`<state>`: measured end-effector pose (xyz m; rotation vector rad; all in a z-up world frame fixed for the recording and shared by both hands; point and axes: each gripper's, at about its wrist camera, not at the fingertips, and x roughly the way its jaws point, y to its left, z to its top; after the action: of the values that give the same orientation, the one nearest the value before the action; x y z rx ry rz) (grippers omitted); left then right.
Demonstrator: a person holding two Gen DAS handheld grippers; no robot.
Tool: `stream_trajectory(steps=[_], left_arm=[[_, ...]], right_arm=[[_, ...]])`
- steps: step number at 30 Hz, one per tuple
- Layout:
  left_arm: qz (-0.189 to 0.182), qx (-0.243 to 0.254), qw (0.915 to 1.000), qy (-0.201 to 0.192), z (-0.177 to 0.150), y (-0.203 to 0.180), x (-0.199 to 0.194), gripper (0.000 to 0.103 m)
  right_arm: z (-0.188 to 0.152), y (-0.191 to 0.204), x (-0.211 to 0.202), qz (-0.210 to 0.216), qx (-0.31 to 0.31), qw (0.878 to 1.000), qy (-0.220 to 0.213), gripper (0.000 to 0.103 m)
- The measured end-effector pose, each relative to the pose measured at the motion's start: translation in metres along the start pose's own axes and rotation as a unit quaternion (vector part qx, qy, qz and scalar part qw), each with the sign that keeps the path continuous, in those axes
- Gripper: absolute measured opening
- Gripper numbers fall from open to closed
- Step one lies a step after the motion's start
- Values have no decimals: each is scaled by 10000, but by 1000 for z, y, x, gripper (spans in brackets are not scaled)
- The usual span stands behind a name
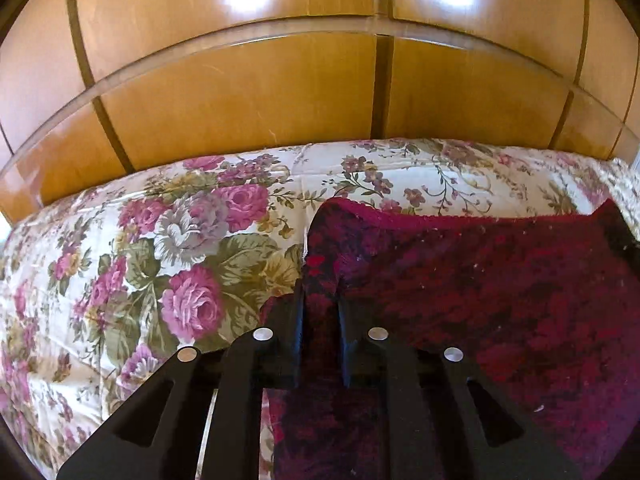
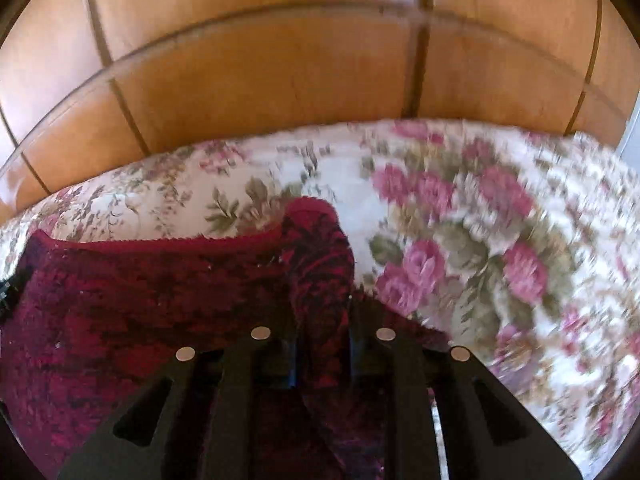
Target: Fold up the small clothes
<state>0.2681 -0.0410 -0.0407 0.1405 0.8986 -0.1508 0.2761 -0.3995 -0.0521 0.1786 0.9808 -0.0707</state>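
Observation:
A dark red fuzzy knit garment (image 1: pixel 480 288) is stretched between my two grippers above a floral bedspread (image 1: pixel 132 248). My left gripper (image 1: pixel 320 300) is shut on the garment's left corner, with fabric bunched between the black fingers. My right gripper (image 2: pixel 322 312) is shut on the garment's right corner (image 2: pixel 316 248), which stands up in a fold between the fingers. The garment (image 2: pixel 140 292) spreads to the left in the right wrist view, its top hem running level. The other gripper shows as a dark shape at each view's edge.
The floral bedspread (image 2: pixel 480 240) covers the bed under the garment. A wooden panelled headboard or wardrobe (image 1: pixel 280 92) rises right behind the bed. The right wrist view is blurred by motion.

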Motion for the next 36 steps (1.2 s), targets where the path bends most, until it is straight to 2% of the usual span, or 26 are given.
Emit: stream_trajectory(steps=[2,3,4,5,6,7,9,12,15,18,23,25,27,30,31,32,33,34,35,36], left_arm=[[-59,-26,10000,-24,-1,1,-9,17],[-95,-101,9999,-41,-1,5,-15,24],[-71,-220,9997,-69,-3,10,-22,37],[-36,-321,9994,-107,-4,13,-29,45],[-28,-443,9989,-163,-8,18,-38,52],[-96,-559,9982,-204,-14,22,-47,53],[-157,-701,9972,-222,-24,29,-58,53],[-161,-758,9968,-192,-51,31,-80,53],[-271,-890,9954,-212,-77,33,-97,53],[-465,-1152,9921,-160,-101,37,-109,53],[-933,-1575,9831,-52,-139,46,-122,53],[-1189,-1638,9793,12,-152,46,-124,53],[-1334,-1695,9764,58,-160,45,-124,53],[-1619,-1828,9696,157,-169,44,-121,50],[-1773,-1892,9656,212,-171,45,-118,29],[-1993,-1946,9599,305,-172,45,-115,24],[-1966,-1958,9603,281,-171,45,-115,17],[-1983,-1909,9611,241,-170,45,-117,13],[-2015,-1918,9603,204,-170,46,-121,11],[-2050,-1925,9595,165,-170,48,-124,11]], right_arm=[[0,-2,-2,57,41,10000,23,20],[0,-3,-2,73,45,9999,61,23],[0,-6,-6,126,111,9998,87,32],[0,-6,-11,178,146,9997,73,46],[-2,-9,-21,226,207,9995,-11,54],[-1,-10,-29,273,257,9993,-69,65],[-9,-16,-44,406,364,9984,-171,66],[-28,-25,-60,553,478,9972,-122,72],[-60,-40,-74,824,739,9938,-83,73],[-86,-53,-86,1000,1018,9897,-69,74],[-135,-66,-104,1589,1424,9769,83,76],[-150,-67,-110,1565,1431,9772,65,80],[-163,-67,-111,1632,1477,9752,222,85],[-181,-66,-114,1712,1437,9744,246,84],[-183,-64,-116,1713,1373,9753,237,80],[-184,-63,-117,1743,1410,9742,245,62],[-184,-64,-117,1800,1460,9724,263,54],[-182,-66,-118,1789,1554,9711,299,37],[-181,-66,-120,1831,1579,9699,293,26],[-180,-67,-122,1874,1593,9689,284,24]])
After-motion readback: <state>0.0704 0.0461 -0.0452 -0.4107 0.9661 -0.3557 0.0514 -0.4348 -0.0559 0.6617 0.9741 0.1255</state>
